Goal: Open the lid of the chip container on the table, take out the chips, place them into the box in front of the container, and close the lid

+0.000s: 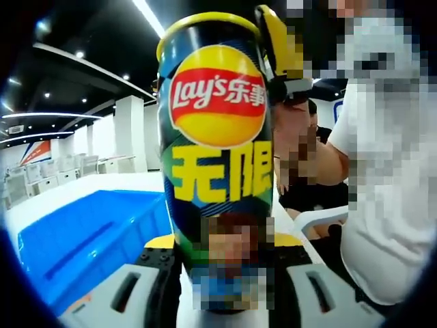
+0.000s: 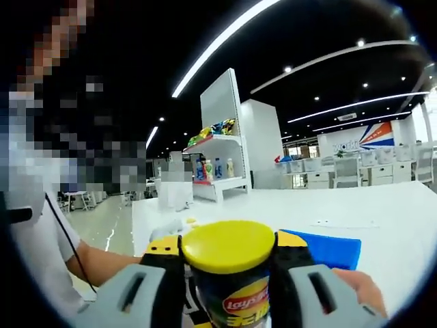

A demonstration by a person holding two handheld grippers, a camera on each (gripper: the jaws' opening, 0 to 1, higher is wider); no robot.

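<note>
A: What does the left gripper view give that the other doesn't?

B: The whole side of the chip container, upright, its red and yellow logo facing the camera. The left tool has its jaws pressed against the can's lower body, one on each side. Up at the rim, the right tool comes in from the right, its yellow-tipped jaw against the edge of the lid. Left of the can sits the blue box, just beside it on the white worktop.

A: And the right gripper view?

B: It looks down across the yellow lid. The right tool pinches the lid between its two jaws, with the can's logo just below. Past the lid, a corner of the blue box lies on the worktop. A hand shows at the lower right, and an arm at the lower left.

A: The room?

B: Black ceiling with strip lights and spots, white pillars, a shelf unit holding bottles and packets beyond the worktop's far edge, and white chairs further back.
</note>
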